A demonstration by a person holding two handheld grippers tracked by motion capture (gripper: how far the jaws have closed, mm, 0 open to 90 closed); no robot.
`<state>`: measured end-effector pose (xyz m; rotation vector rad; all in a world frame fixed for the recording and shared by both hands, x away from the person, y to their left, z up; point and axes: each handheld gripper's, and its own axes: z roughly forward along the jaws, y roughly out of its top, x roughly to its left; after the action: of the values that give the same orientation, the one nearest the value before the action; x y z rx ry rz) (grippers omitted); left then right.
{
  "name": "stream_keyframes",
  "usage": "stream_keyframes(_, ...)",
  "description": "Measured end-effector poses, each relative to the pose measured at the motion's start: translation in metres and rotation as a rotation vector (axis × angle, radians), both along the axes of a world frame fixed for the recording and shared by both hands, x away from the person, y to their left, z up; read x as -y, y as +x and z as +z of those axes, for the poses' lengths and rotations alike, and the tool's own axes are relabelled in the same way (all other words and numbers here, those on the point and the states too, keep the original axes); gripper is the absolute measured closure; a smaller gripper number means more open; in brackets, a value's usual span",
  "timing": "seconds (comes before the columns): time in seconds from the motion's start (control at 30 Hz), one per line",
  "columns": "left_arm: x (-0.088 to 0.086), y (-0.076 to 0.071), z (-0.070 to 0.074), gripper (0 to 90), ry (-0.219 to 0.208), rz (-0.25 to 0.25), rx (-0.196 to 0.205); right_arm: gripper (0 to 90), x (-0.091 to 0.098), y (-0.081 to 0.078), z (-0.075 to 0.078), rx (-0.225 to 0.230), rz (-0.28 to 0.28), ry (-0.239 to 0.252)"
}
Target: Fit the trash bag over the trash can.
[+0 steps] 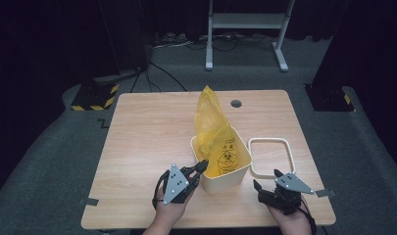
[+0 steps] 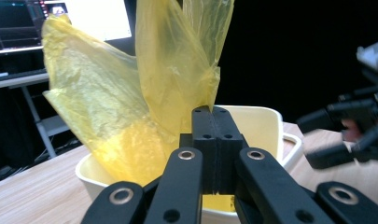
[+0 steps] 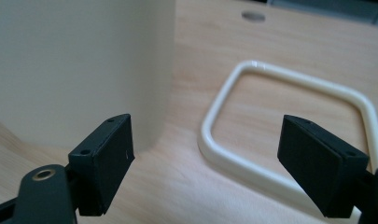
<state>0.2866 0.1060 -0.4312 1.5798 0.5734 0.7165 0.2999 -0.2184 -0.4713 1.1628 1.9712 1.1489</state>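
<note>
1. Here, a pale wooden surface [image 1: 152, 147] carries a cream bin [image 1: 220, 164] standing upright near the person's edge, between the two grippers.
2. A yellow bag [image 1: 213, 125] with a biohazard mark sits partly inside the bin. Most of its film stands up loose above the rim and leans toward the far side, so it does not yet line the bin.
3. The left gripper [image 1: 202, 166] is at the bin's near left corner. In the left gripper view its fingers [image 2: 206, 140] are clenched flat together right at the bin's rim, with the bag just beyond them. Whether a fold of film is pinched between them cannot be told.
4. Judging by that position, this hand is there to tug the bag's edge out over the rim.
5. The right gripper [image 1: 267, 178] hovers low to the right of the bin. Its fingers [image 3: 107, 158] are released and spread wide, grasping nothing.
6. A white rectangular frame ring [image 1: 270, 156] lies flat on the surface just right of the bin, straight ahead of the right gripper's spread fingers. It probably clamps the bag onto the rim.
7. The tall loose film stands in the way of seating that ring.
8. A round cable hole [image 1: 236, 104] sits near the far edge, and a white stand [image 1: 245, 29] is on the floor beyond.
</note>
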Motion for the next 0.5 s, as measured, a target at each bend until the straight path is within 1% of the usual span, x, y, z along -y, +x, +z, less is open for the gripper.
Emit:
stream_keyframes(0.03, 0.001, -0.002, -0.001, 89.7, -0.004, -0.003, -0.003, 18.0, -0.001, -0.001, 0.004, 0.010, 0.003, 0.009)
stream_keyframes(0.1, 0.001, -0.003, -0.002, 89.7, 0.015, -0.002, 0.000, 17.5, -0.004, -0.003, 0.014, 0.040, 0.012, 0.025)
stream_keyframes(0.17, 0.001, -0.005, -0.001, 89.7, 0.000, -0.004, -0.006, 17.8, -0.010, -0.003, 0.025, 0.069, 0.021, 0.033)
stream_keyframes(0.2, 0.002, -0.005, -0.001, 89.7, 0.004, -0.004, -0.001, 17.8, -0.015, -0.004, 0.033, 0.085, 0.032, 0.043)
stream_keyframes(0.23, 0.003, -0.006, -0.001, 89.7, 0.012, -0.005, 0.004, 18.5, -0.017, -0.005, 0.038, 0.097, 0.036, 0.051)
stream_keyframes(0.27, 0.004, -0.007, -0.001, 89.7, 0.012, -0.009, 0.007, 19.4, -0.020, -0.006, 0.043, 0.123, 0.041, 0.061)
stream_keyframes(0.4, 0.008, -0.009, -0.005, 89.7, 0.043, -0.028, 0.014, 21.9, -0.033, -0.009, 0.059, 0.205, 0.038, 0.090)
stream_keyframes(0.43, 0.009, -0.009, -0.006, 89.7, 0.044, -0.038, 0.003, 22.7, -0.035, -0.009, 0.061, 0.217, 0.034, 0.092)
stream_keyframes(0.5, 0.008, -0.009, -0.007, 89.7, 0.057, -0.044, 0.004, 23.9, -0.040, -0.009, 0.064, 0.232, 0.033, 0.107)
